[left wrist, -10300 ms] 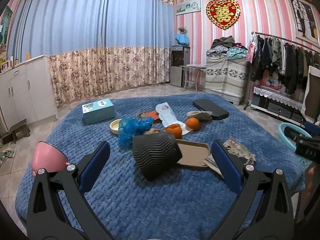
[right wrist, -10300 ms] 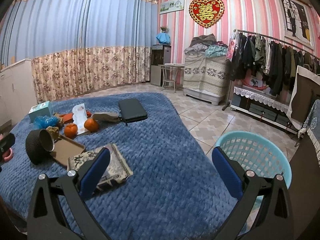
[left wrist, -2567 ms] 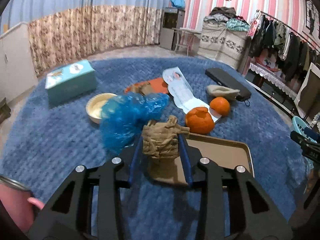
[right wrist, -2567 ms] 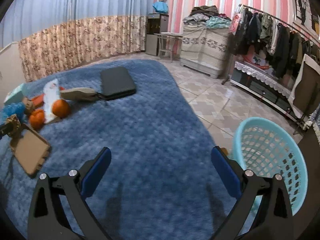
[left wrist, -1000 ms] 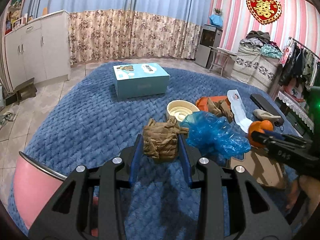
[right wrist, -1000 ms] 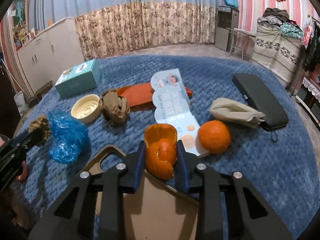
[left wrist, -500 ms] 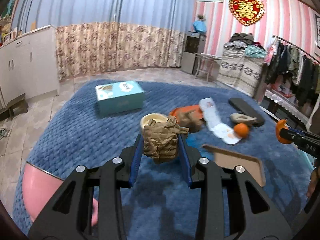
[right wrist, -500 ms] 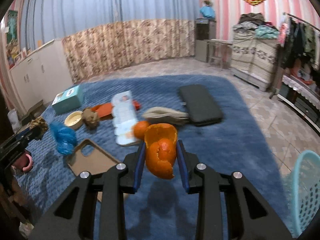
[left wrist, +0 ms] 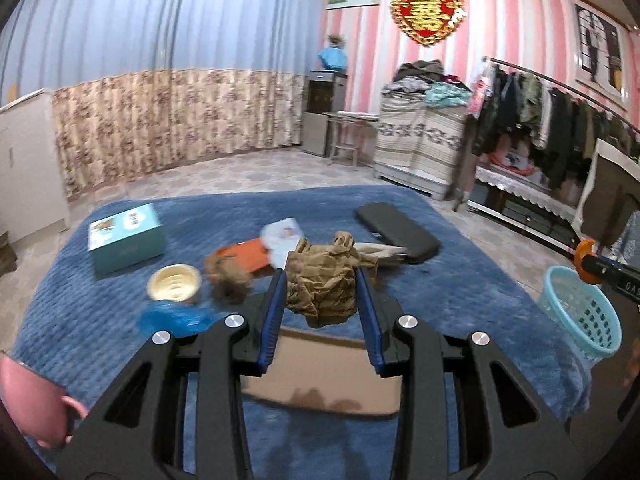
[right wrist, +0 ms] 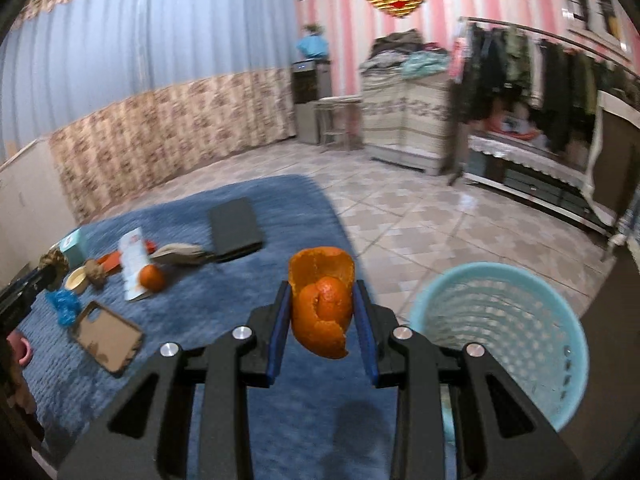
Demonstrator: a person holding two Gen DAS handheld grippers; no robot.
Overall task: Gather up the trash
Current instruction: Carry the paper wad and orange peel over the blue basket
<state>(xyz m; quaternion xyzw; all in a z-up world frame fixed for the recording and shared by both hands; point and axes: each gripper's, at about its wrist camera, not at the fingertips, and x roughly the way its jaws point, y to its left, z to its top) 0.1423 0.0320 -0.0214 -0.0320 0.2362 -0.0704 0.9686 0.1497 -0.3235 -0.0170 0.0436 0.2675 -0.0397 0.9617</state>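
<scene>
A: What is each gripper carrying?

B: The left gripper (left wrist: 322, 308) is clenching a crumpled brown paper wad (left wrist: 323, 284) above the blue blanket (left wrist: 460, 280). The right gripper (right wrist: 322, 320) is pinching an orange peel (right wrist: 322, 306) between its blue pads, near the light blue basket (right wrist: 500, 320), which is standing on the floor at the right, just off the blanket's edge.

A: What could be going wrong from here?

B: The peel is sitting left of the basket's rim, not over its opening, so letting go now would likely be dropping it on the blanket or the tiles. The peel is curled and thin, so it could be slipping out mid-swing. The paper wad is well apart from the basket, far to the left, and it is light enough to bounce off the rim.

A: Anything else waiting?

B: A second brown wad (left wrist: 230, 276) and a blue plastic bag (left wrist: 176, 320) are lying on the blanket.
</scene>
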